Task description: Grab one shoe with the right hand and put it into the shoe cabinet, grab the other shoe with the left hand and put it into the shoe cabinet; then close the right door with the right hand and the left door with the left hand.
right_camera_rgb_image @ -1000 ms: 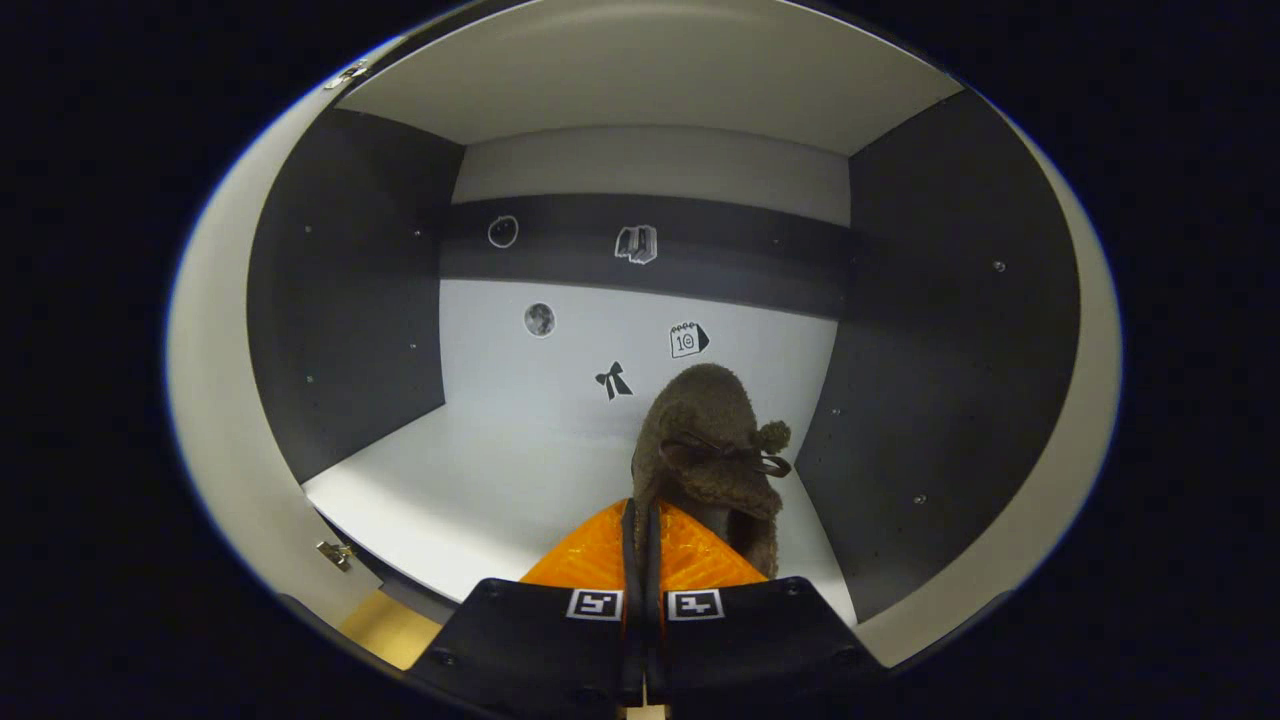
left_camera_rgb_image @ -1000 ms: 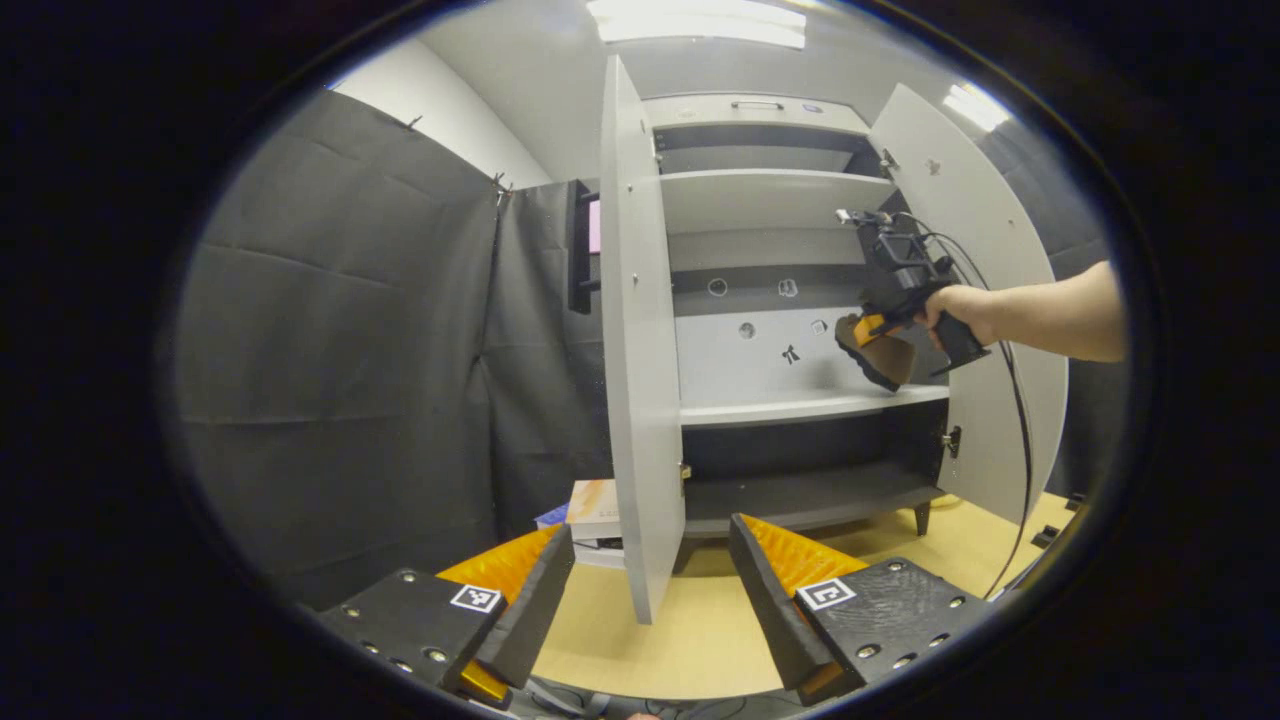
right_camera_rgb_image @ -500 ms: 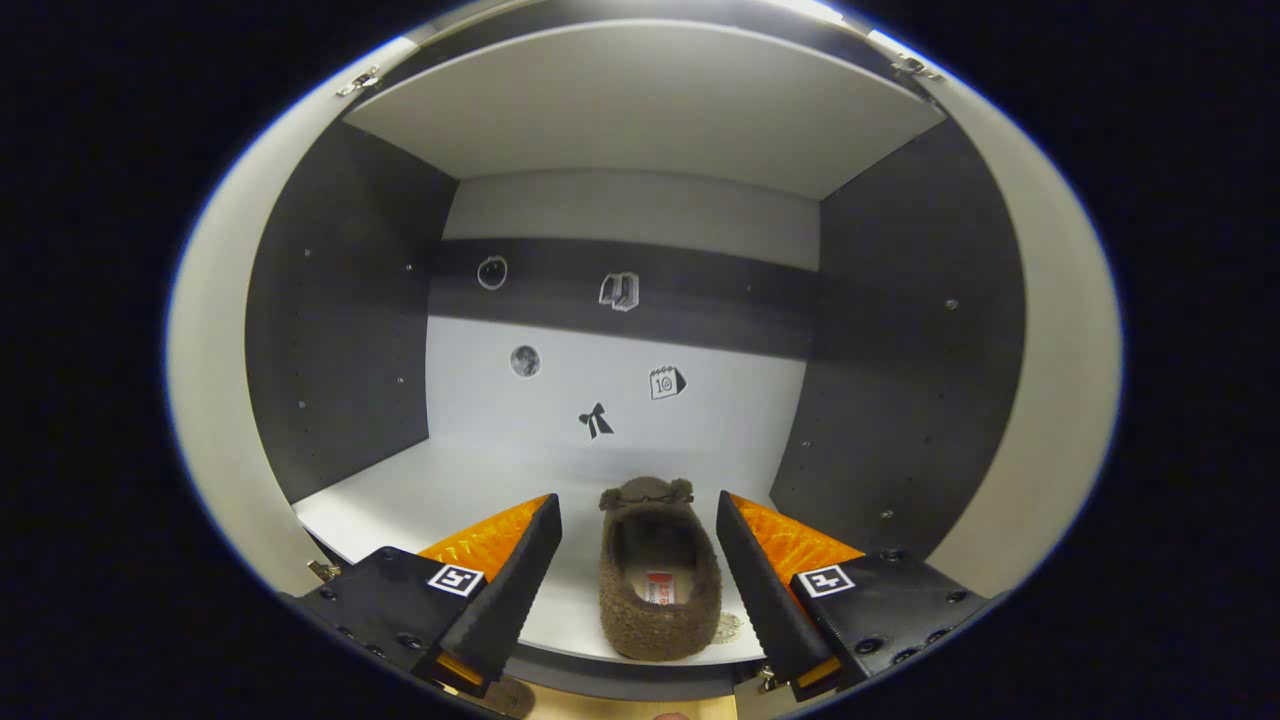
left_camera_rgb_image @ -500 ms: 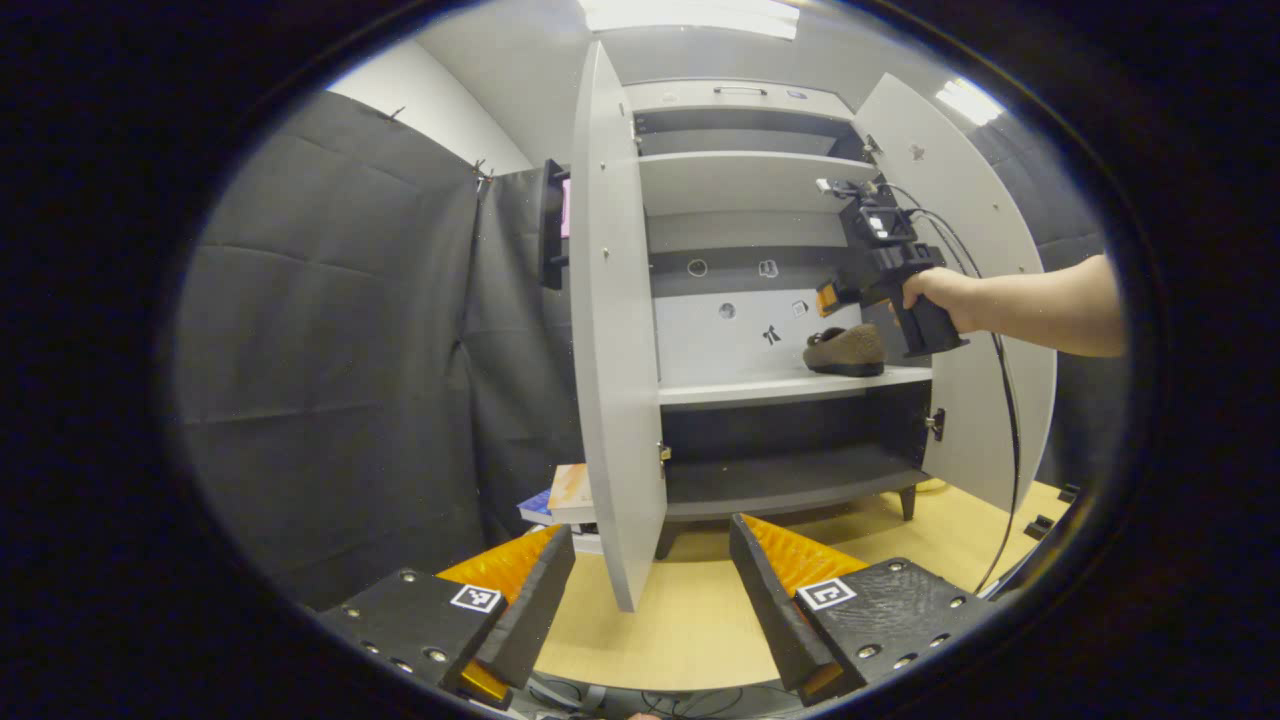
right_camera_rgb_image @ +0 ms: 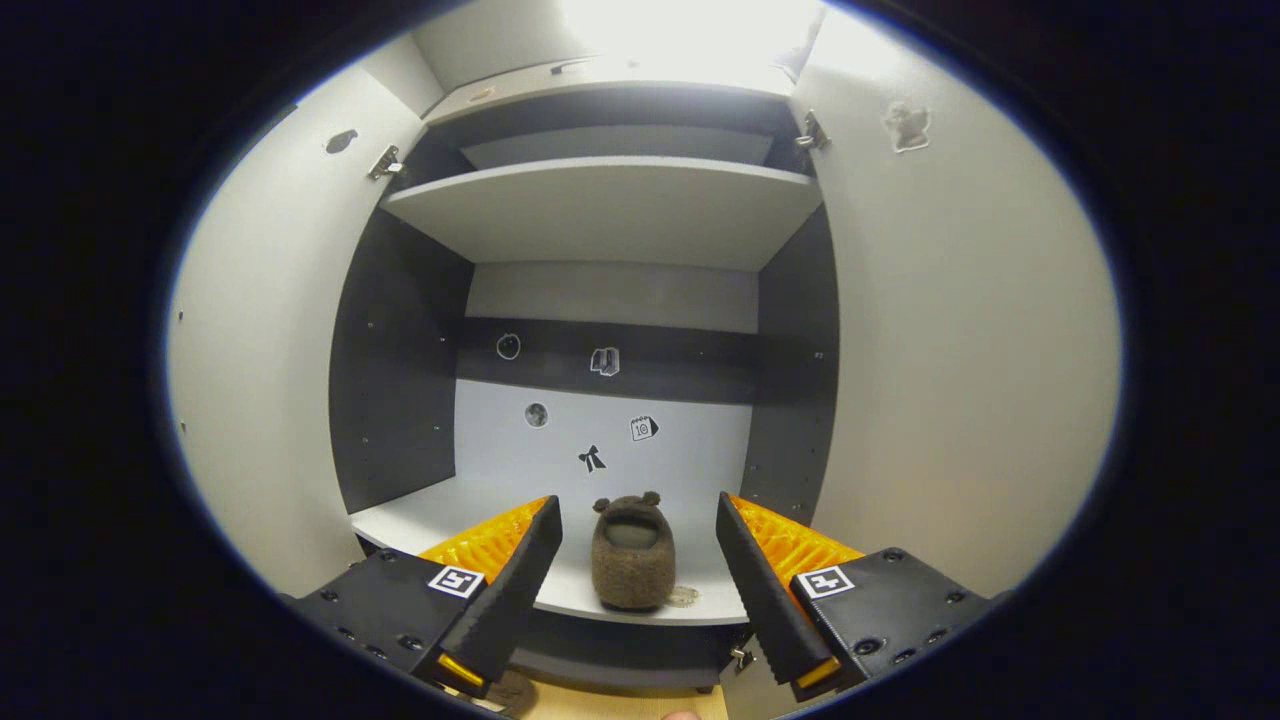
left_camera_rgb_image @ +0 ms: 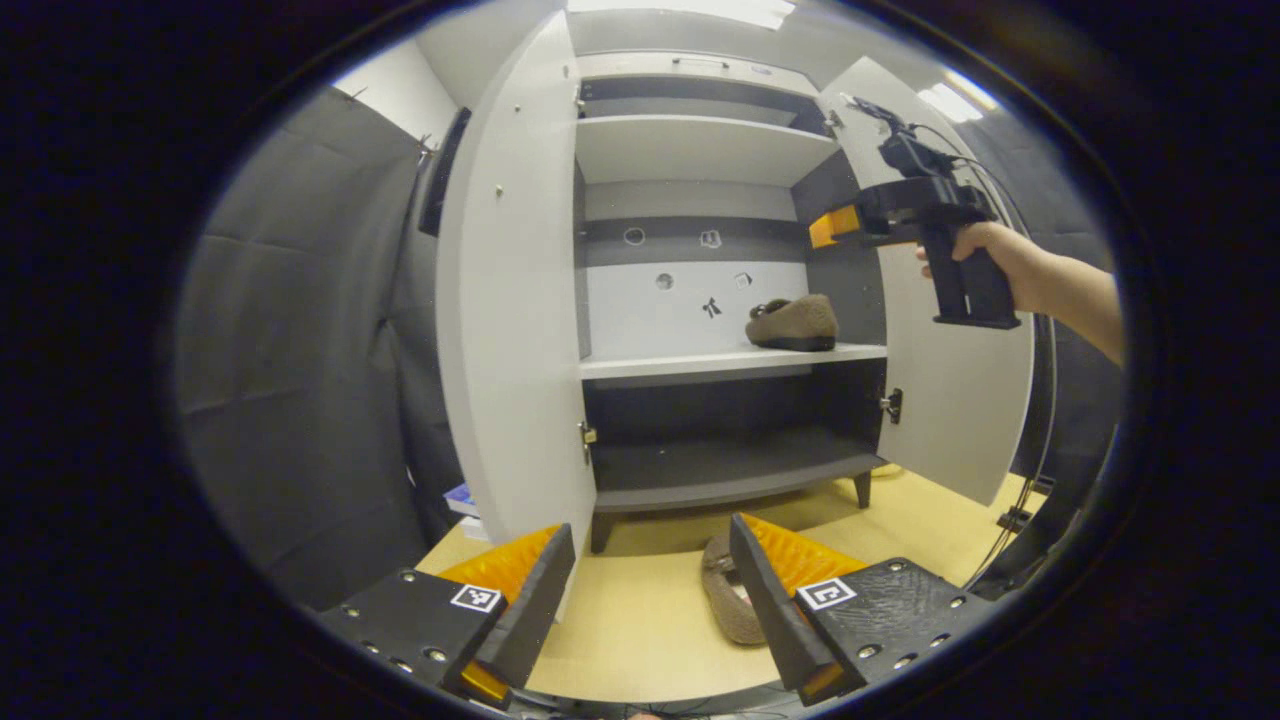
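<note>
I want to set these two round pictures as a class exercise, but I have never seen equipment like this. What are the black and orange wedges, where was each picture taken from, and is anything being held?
A person holds a two-finger gripper in each hand; a camera rides on each one. The wedges are the gripper's own fingers. The left gripper view shows the open left gripper above a fuzzy brown slipper on the wooden floor, and farther off the hand holding the right gripper. The right gripper view looks past the open right gripper into the grey shoe cabinet, where the other fuzzy brown slipper sits on a shelf. Nothing is held.

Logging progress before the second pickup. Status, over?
Both grippers open: right gripper clear of the cabinet, left gripper low. First shoe on middle shelf. Second shoe on floor by left gripper. Both doors open.
</note>
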### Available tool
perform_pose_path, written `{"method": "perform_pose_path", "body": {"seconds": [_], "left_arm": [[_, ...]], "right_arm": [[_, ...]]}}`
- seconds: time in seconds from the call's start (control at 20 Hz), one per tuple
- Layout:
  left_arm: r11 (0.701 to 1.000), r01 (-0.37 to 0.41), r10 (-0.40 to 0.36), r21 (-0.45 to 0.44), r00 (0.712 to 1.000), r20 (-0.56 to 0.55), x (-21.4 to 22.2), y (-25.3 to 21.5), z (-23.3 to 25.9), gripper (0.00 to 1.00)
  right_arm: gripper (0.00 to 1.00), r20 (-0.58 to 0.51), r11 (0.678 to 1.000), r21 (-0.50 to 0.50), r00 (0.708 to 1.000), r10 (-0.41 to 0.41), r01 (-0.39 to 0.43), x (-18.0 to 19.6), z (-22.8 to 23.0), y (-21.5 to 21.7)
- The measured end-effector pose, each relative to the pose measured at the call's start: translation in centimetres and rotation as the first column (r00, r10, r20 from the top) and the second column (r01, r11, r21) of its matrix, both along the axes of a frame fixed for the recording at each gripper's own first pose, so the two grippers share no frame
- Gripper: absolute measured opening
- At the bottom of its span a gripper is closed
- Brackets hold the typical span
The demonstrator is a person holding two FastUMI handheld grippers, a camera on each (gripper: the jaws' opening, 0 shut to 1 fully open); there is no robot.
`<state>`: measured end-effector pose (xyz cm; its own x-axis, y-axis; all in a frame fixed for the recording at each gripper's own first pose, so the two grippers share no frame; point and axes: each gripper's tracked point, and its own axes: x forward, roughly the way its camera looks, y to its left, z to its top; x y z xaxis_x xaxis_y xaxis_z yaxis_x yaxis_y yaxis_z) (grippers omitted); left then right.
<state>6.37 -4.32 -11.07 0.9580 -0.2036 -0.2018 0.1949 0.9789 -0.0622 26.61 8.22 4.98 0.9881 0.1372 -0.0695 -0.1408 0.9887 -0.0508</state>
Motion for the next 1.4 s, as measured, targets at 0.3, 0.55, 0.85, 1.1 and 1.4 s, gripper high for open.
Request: {"method": "perform_pose_path", "body": {"seconds": [0.3, 0.55, 0.85, 1.1, 1.4], "left_arm": [[0.995, 0.099, -0.099, 0.002, 0.994, -0.047, 3.0, -3.6, -2.7, 0.99], [0.988, 0.156, -0.157, -0.015, 0.981, -0.118, 4.7, -5.6, -6.2, 0.83], [0.977, 0.212, -0.208, -0.001, 0.957, -0.201, 6.4, -7.4, -10.4, 0.91], [0.975, 0.22, -0.214, -0.014, 0.93, -0.3, 7.6, -8.1, -14.6, 0.91], [0.975, 0.221, -0.203, -0.004, 0.886, -0.418, 7.9, -8.4, -19.3, 0.91]], "right_arm": [[0.97, 0.05, 0.999, -0.035, 0.998, -0.022, 0.024, -5.3, -0.3, -1.8], [0.98, 0.059, 0.999, -0.045, 0.998, -0.015, 0.018, -9.6, -1.1, -2.1], [0.98, 0.044, 0.995, -0.074, 0.996, -0.071, 0.074, -13.1, -2.5, -4.1], [0.97, 0.012, 0.989, -0.089, 0.993, -0.121, 0.122, -15.7, -3.9, -5.4], [0.98, -0.056, 0.979, -0.095, 0.981, -0.185, 0.179, -18.0, -6.1, -7.0]]}}
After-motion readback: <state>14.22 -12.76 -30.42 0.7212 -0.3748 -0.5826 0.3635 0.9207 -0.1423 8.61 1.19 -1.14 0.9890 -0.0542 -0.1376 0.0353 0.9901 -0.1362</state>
